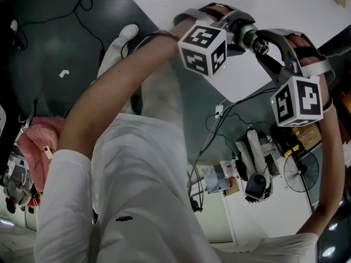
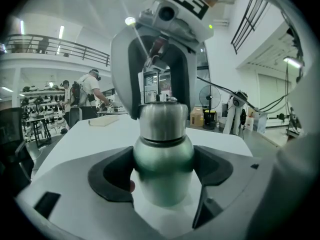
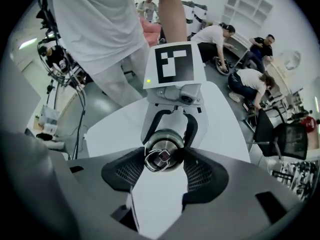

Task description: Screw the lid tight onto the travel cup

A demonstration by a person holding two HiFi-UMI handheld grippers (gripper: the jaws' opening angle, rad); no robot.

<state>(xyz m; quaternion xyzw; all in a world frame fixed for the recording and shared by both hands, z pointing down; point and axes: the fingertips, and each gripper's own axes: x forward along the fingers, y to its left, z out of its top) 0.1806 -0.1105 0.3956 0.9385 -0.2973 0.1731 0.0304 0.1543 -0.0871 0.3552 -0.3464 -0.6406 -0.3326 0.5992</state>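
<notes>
"Where was the travel cup [image 2: 162, 164]?"
"In my left gripper [image 2: 162, 181], pinched round its steel body and upright. I held it that way so it couldn't spin."
"And the lid [image 3: 162, 153]?"
"Sitting on the cup's neck. My right gripper [image 3: 162, 160] pointed straight down over it, pads pressed to both sides – placed so a roll of the wrist would turn it."
"Tight yet?"
"I couldn't judge that from the seam – the white table [image 1: 247, 4] lay just beyond"
</notes>
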